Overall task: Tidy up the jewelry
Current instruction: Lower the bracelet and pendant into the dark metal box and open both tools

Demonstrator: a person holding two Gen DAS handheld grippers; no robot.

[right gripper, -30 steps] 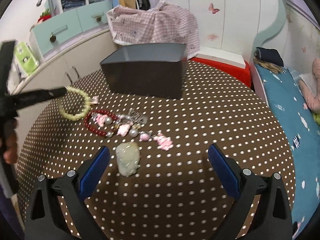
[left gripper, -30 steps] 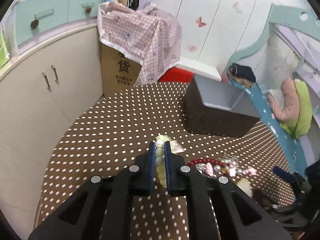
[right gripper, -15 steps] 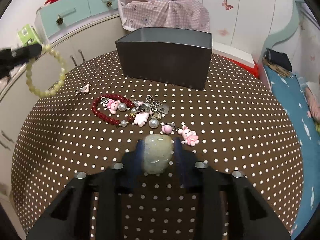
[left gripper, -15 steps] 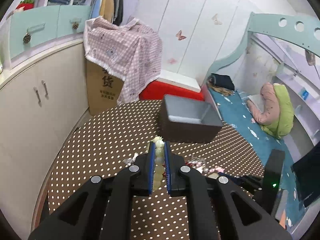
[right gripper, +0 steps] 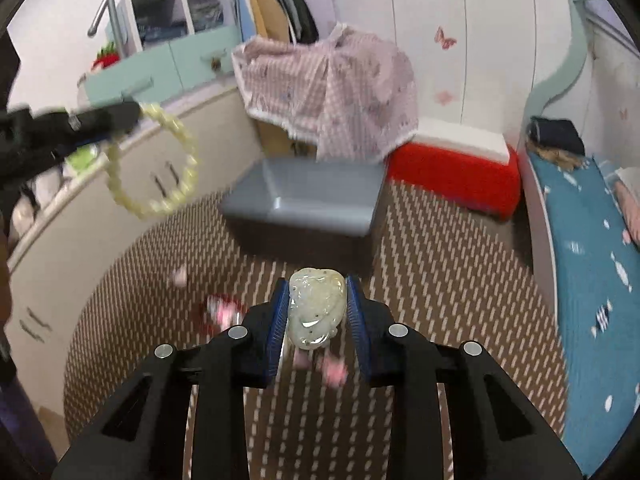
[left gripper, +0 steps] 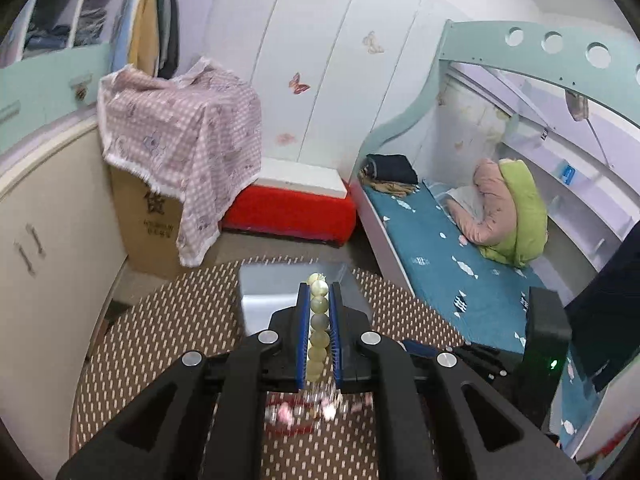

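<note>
Both grippers are loaded: left gripper point(left gripper: 319, 320), jaws pressed together on the pale green bead bracelet point(left gripper: 318, 328), which dangles as a loop in the right wrist view point(right gripper: 154, 164); right gripper point(right gripper: 317, 312), jaws pinching the carved jade pendant point(right gripper: 317, 307). Each is held in the air above the polka-dot table point(right gripper: 440, 264), facing the open grey box point(right gripper: 304, 196) at the table's far edge. Remaining pieces, a red bead bracelet point(right gripper: 224, 310) and pink charms point(right gripper: 334, 372), lie blurred near the table's middle. Judged step: carrying both pieces to the box. To do it well, bring each gripper over the opening, lower until the piece is below the rim, then release, so the swinging loop does not catch the wall. Compared with half a second earlier, the pendant has left the table and both grippers have risen and advanced toward the box.
</note>
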